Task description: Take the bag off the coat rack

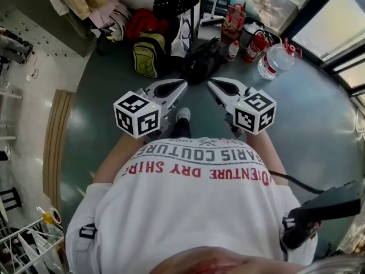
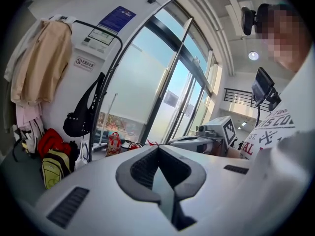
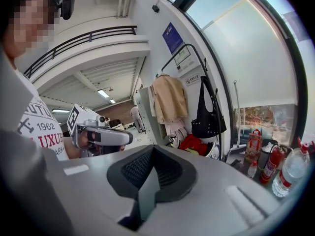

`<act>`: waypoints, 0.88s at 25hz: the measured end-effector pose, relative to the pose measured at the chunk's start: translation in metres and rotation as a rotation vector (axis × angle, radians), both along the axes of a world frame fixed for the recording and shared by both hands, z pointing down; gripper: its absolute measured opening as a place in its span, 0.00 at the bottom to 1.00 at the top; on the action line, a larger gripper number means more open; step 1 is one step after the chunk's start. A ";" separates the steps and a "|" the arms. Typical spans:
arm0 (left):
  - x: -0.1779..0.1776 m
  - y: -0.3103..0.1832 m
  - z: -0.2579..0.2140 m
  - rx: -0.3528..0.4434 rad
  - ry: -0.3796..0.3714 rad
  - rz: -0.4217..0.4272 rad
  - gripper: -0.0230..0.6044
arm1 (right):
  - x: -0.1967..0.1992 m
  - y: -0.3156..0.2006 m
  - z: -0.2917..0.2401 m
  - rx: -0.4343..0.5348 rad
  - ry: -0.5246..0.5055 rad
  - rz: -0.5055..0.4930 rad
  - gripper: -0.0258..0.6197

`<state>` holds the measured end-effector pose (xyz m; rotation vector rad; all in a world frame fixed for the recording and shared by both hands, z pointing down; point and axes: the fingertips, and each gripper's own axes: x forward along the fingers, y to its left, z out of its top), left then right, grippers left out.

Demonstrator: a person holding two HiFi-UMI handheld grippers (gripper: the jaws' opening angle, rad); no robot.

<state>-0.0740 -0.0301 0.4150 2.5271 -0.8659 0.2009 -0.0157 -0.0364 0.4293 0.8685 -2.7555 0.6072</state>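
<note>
The left hand-held gripper (image 1: 173, 88) and the right hand-held gripper (image 1: 220, 85) are held side by side in front of the person's white shirt (image 1: 194, 193), close together but not touching. Both point forward and slightly down. In the left gripper view, the left hand-held gripper (image 2: 159, 149) has its jaws pressed together with nothing between them. The right gripper view shows the same for the right hand-held gripper (image 3: 153, 150), which is also closed and empty.

The black bag (image 2: 82, 116) hangs by its strap from the coat rack (image 2: 96, 25), well ahead of both hand-held grippers. It sits up and to the left of the left one. From the right one, the bag (image 3: 207, 118) hangs ahead and a little to the right, against the rack's pole (image 3: 189, 45).

A beige coat (image 2: 42, 63) hangs further left on the same rack. Below it, on the floor (image 1: 319, 124), lie a red bag (image 2: 51, 140) and a yellow-green backpack (image 1: 147, 56). Ahead and to the right of the right hand-held gripper stand a water bottle (image 1: 275, 61) and a fire extinguisher (image 1: 255, 45).
</note>
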 end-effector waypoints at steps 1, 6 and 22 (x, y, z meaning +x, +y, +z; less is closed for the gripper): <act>-0.010 -0.027 0.003 -0.008 0.000 -0.009 0.04 | -0.007 -0.026 0.003 -0.011 0.001 0.006 0.04; -0.063 -0.158 0.000 -0.025 0.016 -0.039 0.04 | -0.048 -0.153 -0.001 -0.024 0.039 0.017 0.04; -0.080 -0.330 -0.093 0.180 0.079 0.083 0.04 | -0.066 -0.333 -0.089 0.158 0.018 0.073 0.04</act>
